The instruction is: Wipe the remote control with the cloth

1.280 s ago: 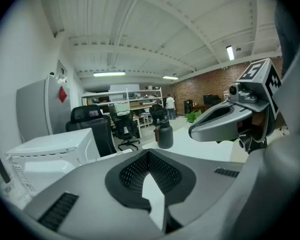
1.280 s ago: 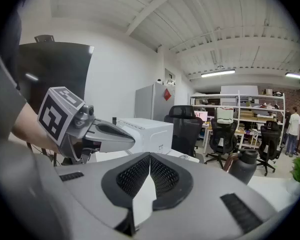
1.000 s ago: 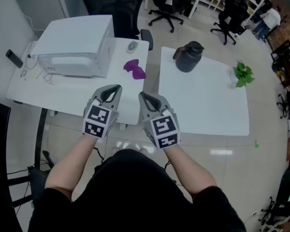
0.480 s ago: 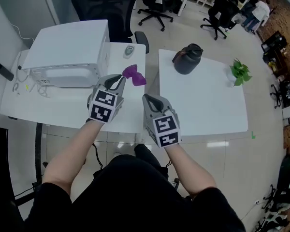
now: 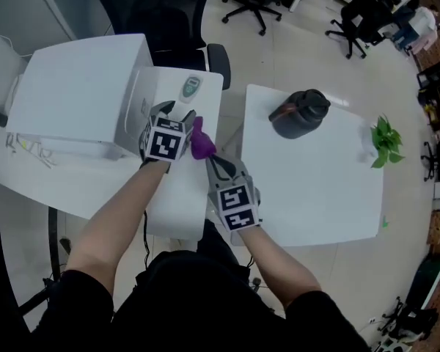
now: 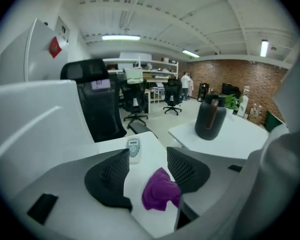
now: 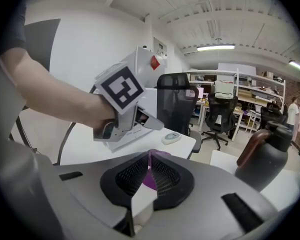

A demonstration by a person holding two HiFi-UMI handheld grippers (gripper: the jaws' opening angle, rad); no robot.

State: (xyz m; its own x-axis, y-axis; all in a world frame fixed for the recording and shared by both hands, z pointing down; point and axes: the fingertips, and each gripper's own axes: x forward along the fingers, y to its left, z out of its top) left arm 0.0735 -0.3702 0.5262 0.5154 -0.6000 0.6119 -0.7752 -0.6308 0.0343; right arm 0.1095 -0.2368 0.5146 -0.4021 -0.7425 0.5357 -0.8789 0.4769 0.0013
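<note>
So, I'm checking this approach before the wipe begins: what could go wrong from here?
On the left gripper the jaws have just been opening around the purple cloth, not gripping it; it lies by the table edge, so a nudge may drop it. The remote control lies loose near the far edge; wiping it unheld could slide it off.

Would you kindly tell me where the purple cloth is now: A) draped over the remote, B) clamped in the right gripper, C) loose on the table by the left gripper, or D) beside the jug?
C: the cloth lies on the table, showing between the left gripper's jaws, which have just been opening and do not grip it.
</note>
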